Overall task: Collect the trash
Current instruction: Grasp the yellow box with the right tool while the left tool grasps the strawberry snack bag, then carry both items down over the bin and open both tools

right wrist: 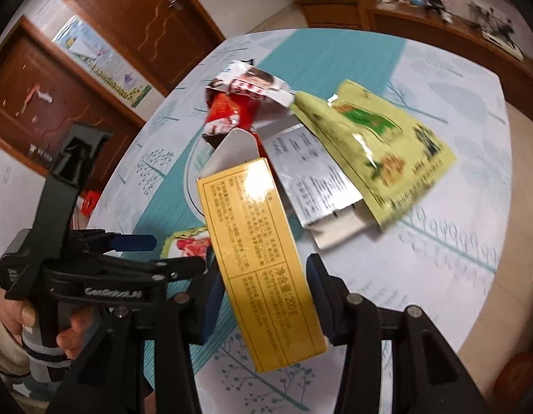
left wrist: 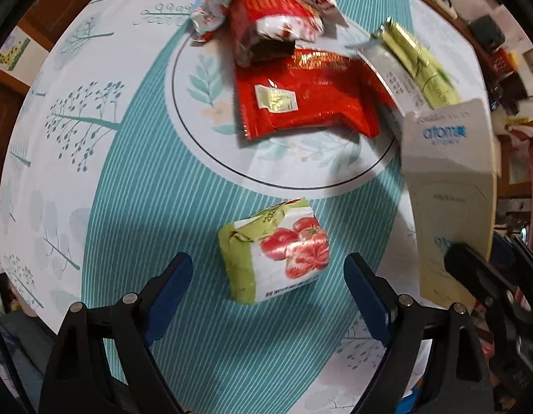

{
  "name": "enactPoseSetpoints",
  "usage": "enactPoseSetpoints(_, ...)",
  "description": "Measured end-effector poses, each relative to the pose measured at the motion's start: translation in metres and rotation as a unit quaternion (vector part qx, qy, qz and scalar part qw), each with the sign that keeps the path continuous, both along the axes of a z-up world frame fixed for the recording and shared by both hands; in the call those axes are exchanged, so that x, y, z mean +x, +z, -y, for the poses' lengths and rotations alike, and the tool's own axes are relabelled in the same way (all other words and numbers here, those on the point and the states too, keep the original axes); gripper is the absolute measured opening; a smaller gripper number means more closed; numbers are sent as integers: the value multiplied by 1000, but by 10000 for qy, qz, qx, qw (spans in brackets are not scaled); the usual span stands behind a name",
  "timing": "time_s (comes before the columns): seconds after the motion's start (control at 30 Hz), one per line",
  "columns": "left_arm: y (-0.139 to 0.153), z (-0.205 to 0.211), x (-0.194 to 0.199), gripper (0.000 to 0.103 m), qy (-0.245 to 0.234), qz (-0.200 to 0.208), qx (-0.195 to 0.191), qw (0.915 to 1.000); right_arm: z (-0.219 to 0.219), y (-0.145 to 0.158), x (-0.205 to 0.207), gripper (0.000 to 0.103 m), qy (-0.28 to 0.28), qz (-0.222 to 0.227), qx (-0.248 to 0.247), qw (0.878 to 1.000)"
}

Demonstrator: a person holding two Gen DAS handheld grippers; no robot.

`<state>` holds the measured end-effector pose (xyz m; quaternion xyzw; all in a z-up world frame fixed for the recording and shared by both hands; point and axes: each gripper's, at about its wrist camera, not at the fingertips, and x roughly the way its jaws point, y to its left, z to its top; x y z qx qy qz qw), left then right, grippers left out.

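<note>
My left gripper is open, its blue-padded fingers on either side of a small green and white tomato carton lying on the table, not touching it. My right gripper is shut on a tall yellow box with an open white flap, held above the table; the box also shows at the right of the left wrist view. Beyond lie a red foil wrapper, a crumpled red and white packet and a yellow-green pouch over a silver sheet.
The round table wears a teal-striped, leaf-print cloth with a white circle at its middle. Wooden doors and a cluttered sideboard stand beyond. The left hand-held gripper shows at the left of the right wrist view.
</note>
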<state>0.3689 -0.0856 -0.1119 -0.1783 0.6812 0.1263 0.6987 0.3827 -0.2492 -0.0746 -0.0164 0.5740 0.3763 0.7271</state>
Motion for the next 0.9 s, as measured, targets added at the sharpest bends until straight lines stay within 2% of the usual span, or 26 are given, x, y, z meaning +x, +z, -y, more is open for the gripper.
enactPoseSetpoints(0.13,-6,5,9,88,38,-108,64,9999,8,-6,-3,46,-96,-93,-29,9999)
enactPoseSetpoints(0.17,-7,6,10,82,47,-109,86,9999,8,-6,-4,46,-109,-97,-22,9999)
enactPoseSetpoints(0.2,-8,6,11,65,41,-117,97,9999,9,-6,-5,46,-124,-75,-20,9999)
enactPoseSetpoints(0.23,-10,7,12,56,30,-147,73,9999,9,-6,-6,46,-130,-80,-19,9999)
enactPoseSetpoints(0.27,-10,6,11,53,19,-141,96,9999,10,-6,-6,46,-148,-103,-8,9998)
enactPoseSetpoints(0.43,1,2,2,51,34,167,7,9999,6,-5,-8,46,-209,-110,27,9997)
enactPoseSetpoints(0.67,27,-15,-42,51,-61,466,104,9988,-3,3,-20,46,-295,-123,112,9994)
enactPoseSetpoints(0.9,65,-32,-96,51,-321,801,276,9959,-20,19,-58,46,-375,-87,157,9991)
